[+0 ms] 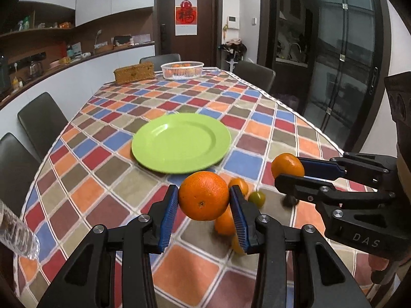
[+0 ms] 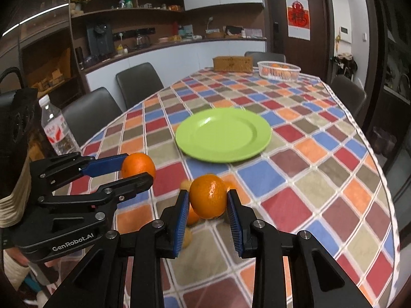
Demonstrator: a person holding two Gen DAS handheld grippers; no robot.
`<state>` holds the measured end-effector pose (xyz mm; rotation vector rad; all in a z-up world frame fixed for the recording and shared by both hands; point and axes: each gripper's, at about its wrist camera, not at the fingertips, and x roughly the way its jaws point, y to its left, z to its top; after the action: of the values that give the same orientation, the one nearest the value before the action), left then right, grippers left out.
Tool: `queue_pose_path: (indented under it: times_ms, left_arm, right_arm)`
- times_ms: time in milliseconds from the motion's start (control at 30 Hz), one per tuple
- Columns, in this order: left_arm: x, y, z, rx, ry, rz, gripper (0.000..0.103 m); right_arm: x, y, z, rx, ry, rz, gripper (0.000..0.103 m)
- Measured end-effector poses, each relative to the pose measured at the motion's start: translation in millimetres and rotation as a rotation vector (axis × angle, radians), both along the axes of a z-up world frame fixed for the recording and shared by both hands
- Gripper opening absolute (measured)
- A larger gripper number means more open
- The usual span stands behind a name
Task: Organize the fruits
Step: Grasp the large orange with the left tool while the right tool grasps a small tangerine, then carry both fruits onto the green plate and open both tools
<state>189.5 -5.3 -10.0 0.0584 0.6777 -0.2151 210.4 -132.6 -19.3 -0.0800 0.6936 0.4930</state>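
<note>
My left gripper (image 1: 203, 197) is shut on a large orange (image 1: 203, 194) and holds it above the checked tablecloth. My right gripper (image 2: 208, 200) is shut on a smaller orange (image 2: 209, 197), also clear of the table. Each gripper shows in the other's view: the right one (image 1: 289, 173) with its orange (image 1: 287, 165), the left one (image 2: 137, 170) with its orange (image 2: 138, 166). A green plate (image 1: 181, 145) (image 2: 223, 134) lies beyond both, with nothing on it. Under the grippers lie several more small oranges (image 1: 240, 183) and a greenish fruit (image 1: 257, 197).
At the table's far end stand a white basket (image 1: 182, 69) (image 2: 278, 69) holding oranges and a woven box (image 1: 134, 74) (image 2: 232, 64). A plastic water bottle (image 2: 55, 125) (image 1: 19, 238) stands at the left edge. Dark chairs (image 1: 42, 118) surround the table.
</note>
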Motion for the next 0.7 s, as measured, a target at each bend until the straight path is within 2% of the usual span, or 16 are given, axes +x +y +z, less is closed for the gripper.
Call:
queue_pose_path:
  times_ms: [367,567,700]
  left_arm:
    - [56.3,12.4,18.7,-0.015,0.003,0.021,0.040]
    - [92.2,22.2,12.1,-0.031,0.046,0.036,0.040]
    - [117.2,30.5,-1.6,-0.058,0.095,0.050,0.040]
  right_arm:
    - [54.9,10.8,23.5,-0.008,-0.020,0.027,0.031]
    - [95.2,20.1,19.6,-0.025,0.021,0.034,0.031]
    - [124.1,25.7,9.3,-0.020,0.080,0.035,0.031]
